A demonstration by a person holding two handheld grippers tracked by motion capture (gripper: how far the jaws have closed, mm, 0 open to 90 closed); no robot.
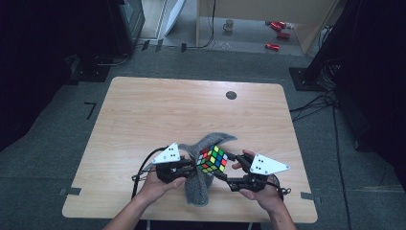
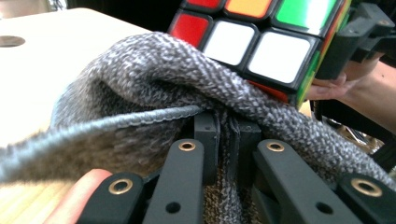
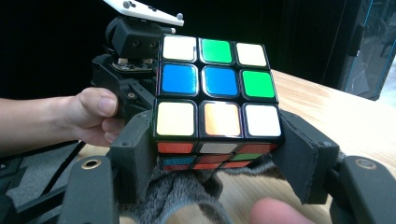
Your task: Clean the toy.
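The puzzle cube (image 3: 217,100) sits clamped between the pads of the right hand-held gripper (image 3: 219,154), raised just above the counter (image 1: 143,110) near its front edge. Beneath and beside it lies a grey cloth (image 2: 154,93), which the left hand-held gripper (image 2: 229,140) pinches tightly (a fold between its jaws). Judging by this, both are picked up, and wiping or wrapping the cube looks barely begun

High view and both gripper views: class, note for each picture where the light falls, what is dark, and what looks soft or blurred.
High view: the table is evenly lit, the floor around it dim and the corners black. Left gripper view: the near grey cloth is soft, and the cube has bright, glossy white tiles. Right gripper view: the cube is sharp with slight glare against a black background; the fingertip at the bottom edge is blurred.
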